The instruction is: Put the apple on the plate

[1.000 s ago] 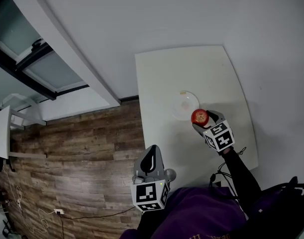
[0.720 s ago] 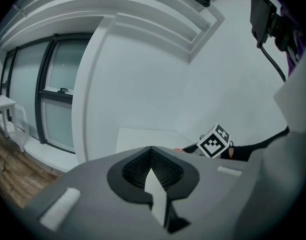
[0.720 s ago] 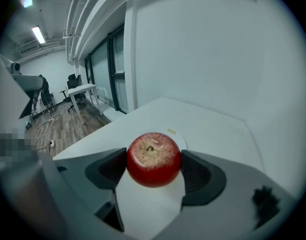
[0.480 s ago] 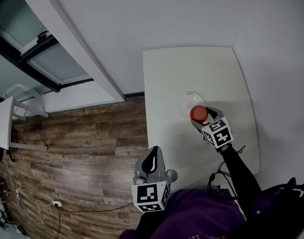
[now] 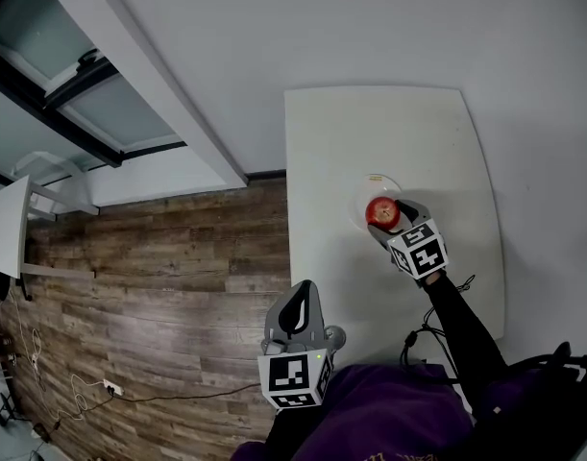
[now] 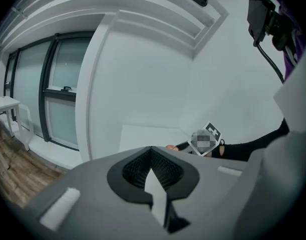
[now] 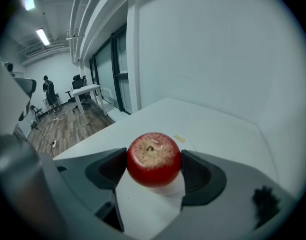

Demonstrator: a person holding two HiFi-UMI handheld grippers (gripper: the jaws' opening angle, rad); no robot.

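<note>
Right hand-held gripper (image 5: 387,219): jaws clamped on the sides of the red apple (image 7: 154,158).
Left hand-held gripper (image 5: 293,307): jaws together, holding nothing, beside the bench (image 5: 341,142).
Change: the apple has moved from the plate's near rim to over its middle.
Unclear: the plate (image 5: 368,188) is largely covered; I cannot tell whether the apple touches it.
Room: open bench surface surrounds the plate.

Head view, centre right: plate (image 5: 375,184) mostly covered by apple (image 5: 381,211) and right gripper (image 5: 390,217). Whether apple touches plate: cannot tell. Right gripper view: yellow label (image 7: 179,138), print too small to read. Person (image 7: 48,91) at far left, too small for detail.
</note>
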